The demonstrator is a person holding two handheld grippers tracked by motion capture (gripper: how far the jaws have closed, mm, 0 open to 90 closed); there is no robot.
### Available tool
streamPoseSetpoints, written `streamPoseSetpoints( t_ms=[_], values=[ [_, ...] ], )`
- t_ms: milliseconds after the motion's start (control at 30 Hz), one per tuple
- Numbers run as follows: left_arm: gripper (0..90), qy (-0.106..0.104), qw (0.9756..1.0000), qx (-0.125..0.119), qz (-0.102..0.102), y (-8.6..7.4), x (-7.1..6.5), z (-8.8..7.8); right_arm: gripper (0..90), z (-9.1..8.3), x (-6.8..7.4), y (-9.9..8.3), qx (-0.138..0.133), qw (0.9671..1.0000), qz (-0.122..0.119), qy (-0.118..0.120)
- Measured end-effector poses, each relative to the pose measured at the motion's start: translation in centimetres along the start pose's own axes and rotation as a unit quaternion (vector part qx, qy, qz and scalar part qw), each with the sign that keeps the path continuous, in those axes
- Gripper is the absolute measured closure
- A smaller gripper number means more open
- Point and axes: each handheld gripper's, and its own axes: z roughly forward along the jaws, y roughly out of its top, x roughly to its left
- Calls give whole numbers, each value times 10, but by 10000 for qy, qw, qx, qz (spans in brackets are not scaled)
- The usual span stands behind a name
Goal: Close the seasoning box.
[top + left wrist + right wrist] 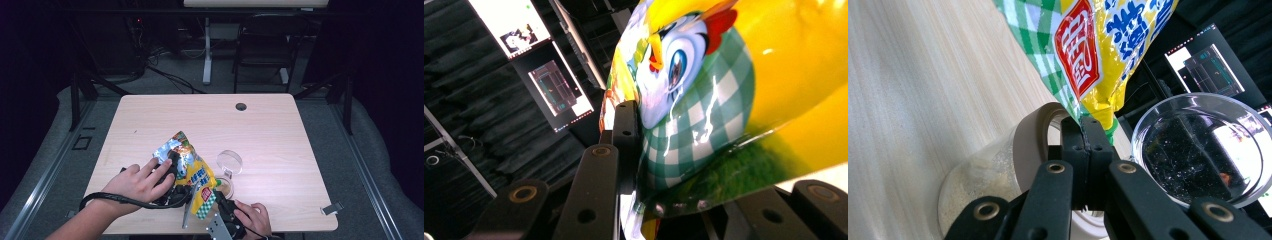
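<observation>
Foil snack bag [192, 172], yellow with green checks, hangs slanted just above the near edge of the worktop [280, 130], held between both grippers. It looks light, crinkly and slick, so the sealed edges are likely the safest hold. The right gripper [1083, 131] has its fingers pinched tight on the bag's lower corner. The left gripper [634, 125] has the bag's body between narrowed fingers [624, 131], one pressed against it. Beside the bag stand a clear lid [229, 161] and a small jar [993, 170], close enough to get knocked.
</observation>
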Motion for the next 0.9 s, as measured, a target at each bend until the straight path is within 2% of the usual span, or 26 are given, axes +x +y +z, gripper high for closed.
streamPoseSetpoints(
  t_ms=[67, 133, 200, 233, 433, 500, 533, 567, 900],
  values=[
    [764, 3, 10000, 0, 0, 0, 1, -1, 900, 1, 1, -1, -100, 9999, 92, 14],
    [765, -54, 10000, -4, -57, 0, 1, -1, 900, 1, 2, 0, -94, 9999, 102, 15],
    [766, -12, 10000, -7, 7, 0, 2, -2, 900, 0, 1, 0, -20, 10000, 53, 12],
    [766, -19, 10000, -2, 13, 0, 2, -2, 900, 0, 2, 0, -87, 9999, 145, 35],
    [768, -40, 10000, -12, -9, 0, 3, -2, 900, -2, -1, 0, -73, 9997, 234, 39],
    [768, -80, 10000, 2, 5, -1, 4, -2, 900, -2, -1, 0, -119, 9995, 301, 60],
    [769, -161, 9999, -1, -50, -1, 4, -2, 900, -1, -1, 0, -163, 9992, 347, 77],
    [773, -77, 10000, 0, 16, -1, 4, -2, 900, -2, -1, 1, -93, 9995, 286, 61],
    [779, -137, 9999, -18, 13, 0, 5, -3, 900, -3, -1, 1, -91, 9993, 336, 129]
  ],
)
